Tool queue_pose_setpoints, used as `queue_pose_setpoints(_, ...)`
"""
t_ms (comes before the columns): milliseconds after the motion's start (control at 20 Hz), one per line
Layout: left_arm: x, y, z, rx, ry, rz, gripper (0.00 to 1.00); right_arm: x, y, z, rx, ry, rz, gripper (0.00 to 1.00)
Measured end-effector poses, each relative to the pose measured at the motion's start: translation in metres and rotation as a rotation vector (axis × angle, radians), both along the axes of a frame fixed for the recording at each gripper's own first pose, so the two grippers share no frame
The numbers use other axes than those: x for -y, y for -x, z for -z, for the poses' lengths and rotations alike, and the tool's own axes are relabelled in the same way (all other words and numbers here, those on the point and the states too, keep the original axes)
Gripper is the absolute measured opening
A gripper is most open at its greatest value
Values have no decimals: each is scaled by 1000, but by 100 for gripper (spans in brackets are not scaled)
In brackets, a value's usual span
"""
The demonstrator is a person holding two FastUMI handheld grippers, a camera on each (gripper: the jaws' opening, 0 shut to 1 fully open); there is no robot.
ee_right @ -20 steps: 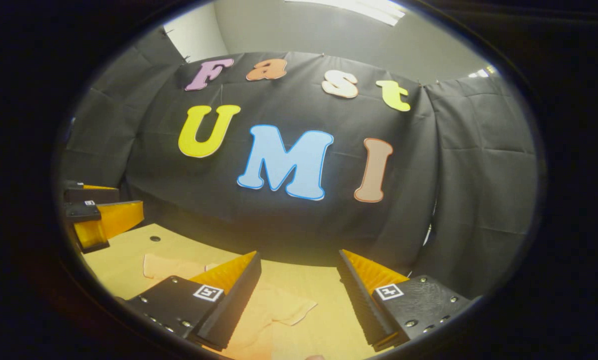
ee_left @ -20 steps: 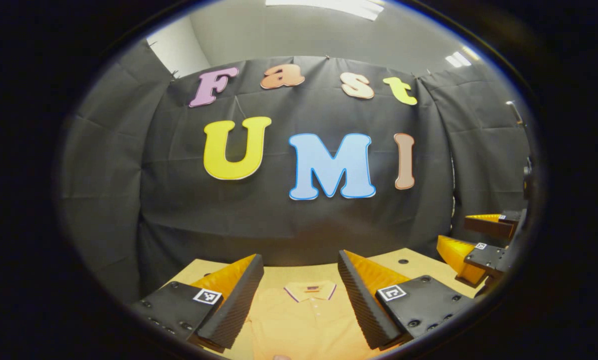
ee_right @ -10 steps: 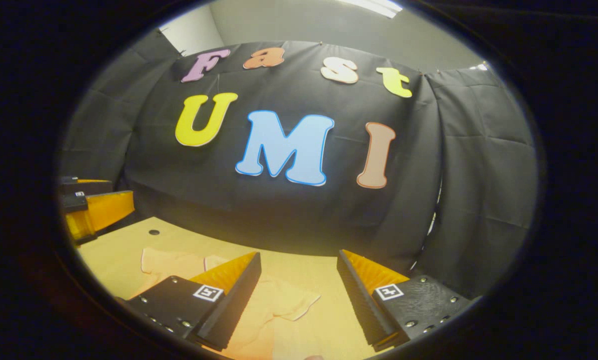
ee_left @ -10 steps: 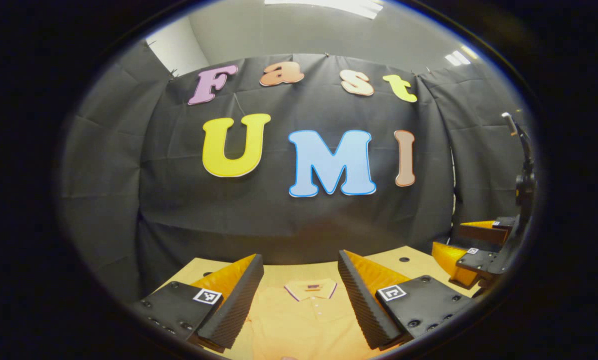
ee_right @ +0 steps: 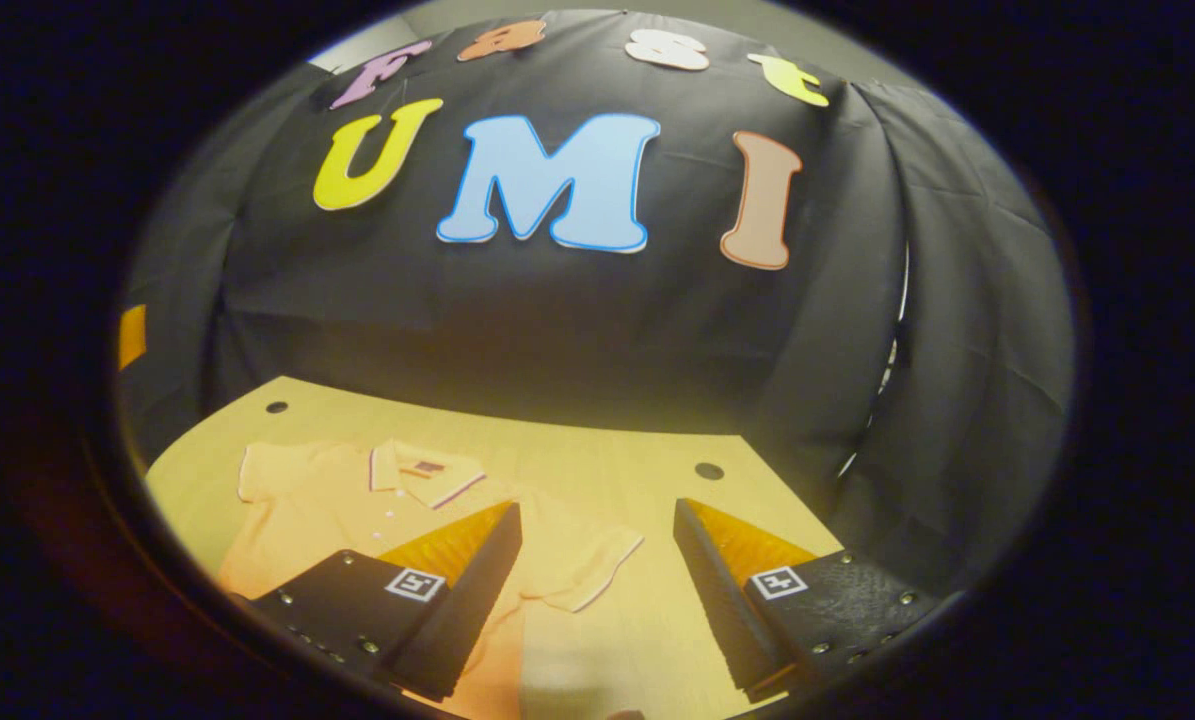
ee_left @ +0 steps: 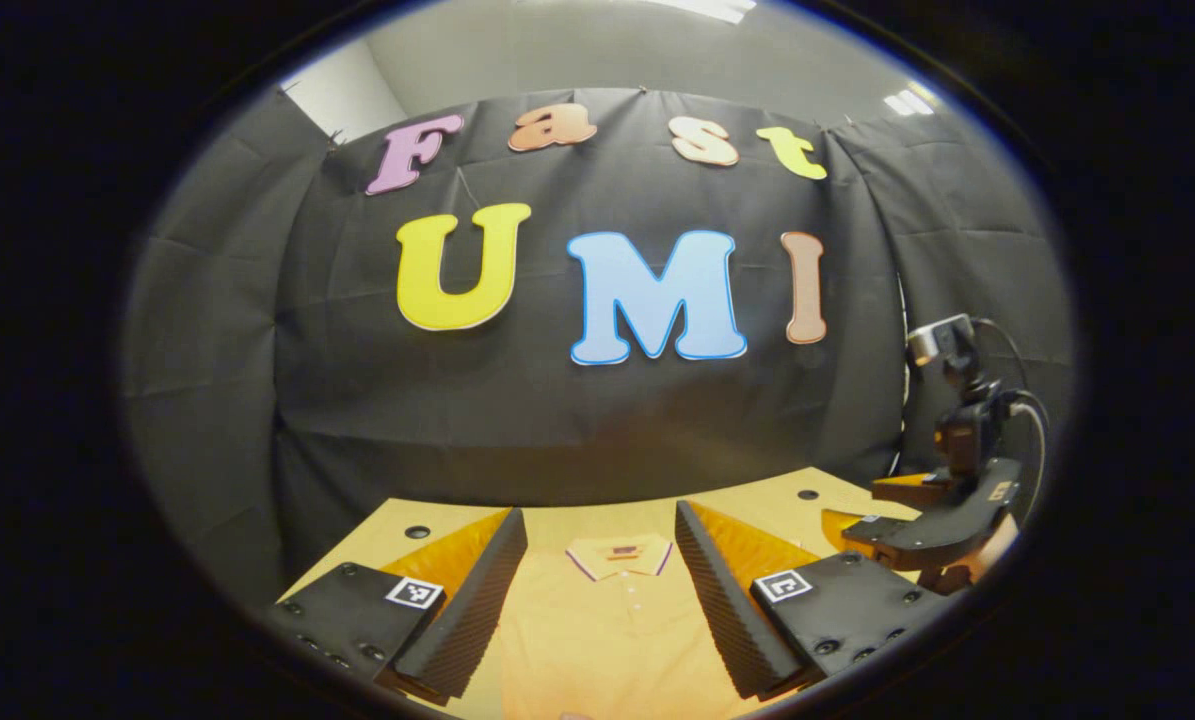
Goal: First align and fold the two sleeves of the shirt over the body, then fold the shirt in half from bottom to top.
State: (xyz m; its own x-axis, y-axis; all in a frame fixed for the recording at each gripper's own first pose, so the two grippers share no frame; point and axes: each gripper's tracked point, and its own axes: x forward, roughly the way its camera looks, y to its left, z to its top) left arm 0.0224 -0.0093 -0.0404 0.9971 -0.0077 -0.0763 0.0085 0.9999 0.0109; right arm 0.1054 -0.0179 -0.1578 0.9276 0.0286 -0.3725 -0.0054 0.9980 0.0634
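Shirt (ee_right: 357,500) x1 flat on table (ee_right: 597,460), 2 grippers apart

Wooden table (ee_right: 597,470), black cloth wall (ee_left: 577,420)

The shirt (ee_right: 357,500) lay flat on the table (ee_right: 597,460), its collar (ee_left: 621,555) toward the cloth wall behind. In the left gripper view the collar sat between the left gripper's (ee_left: 599,580) spread fingers, with the right gripper (ee_left: 882,520) off to the right above the table. In the right gripper view one sleeve (ee_right: 587,565) reached out between the right gripper's own parted fingers — the shirt body lay to their left.
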Motion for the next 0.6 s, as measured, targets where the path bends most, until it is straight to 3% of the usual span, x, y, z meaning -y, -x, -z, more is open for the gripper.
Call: queue_pose_setpoints(600, -25, 0, 27, -64, 54, -131, 95, 13, -79, 99, -217, -88, 50, 95)
